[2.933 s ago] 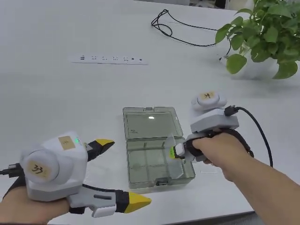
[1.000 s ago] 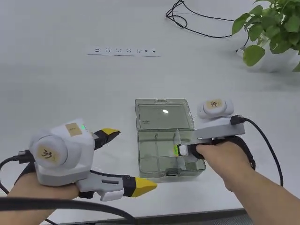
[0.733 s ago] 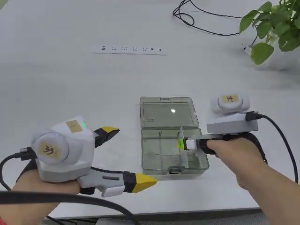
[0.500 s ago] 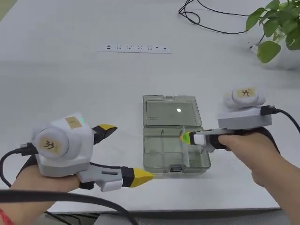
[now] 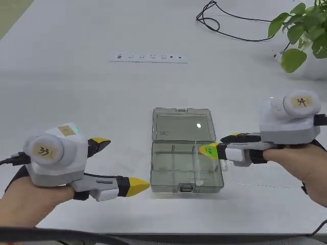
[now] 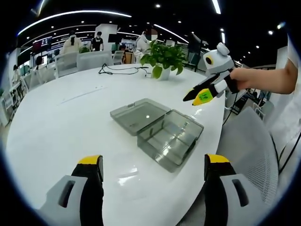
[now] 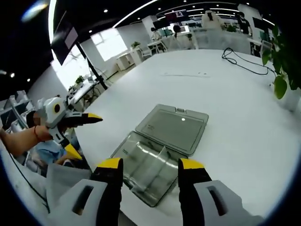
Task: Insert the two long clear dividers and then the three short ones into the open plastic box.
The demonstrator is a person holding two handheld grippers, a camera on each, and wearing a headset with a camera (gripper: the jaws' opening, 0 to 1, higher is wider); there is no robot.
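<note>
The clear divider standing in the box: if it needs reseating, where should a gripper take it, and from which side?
Grip the clear divider by its top edge, coming down from above, jaws across its two flat faces. It stands upright inside the open plastic box, whose walls shield its lower part. The open right gripper is nearest.
</note>
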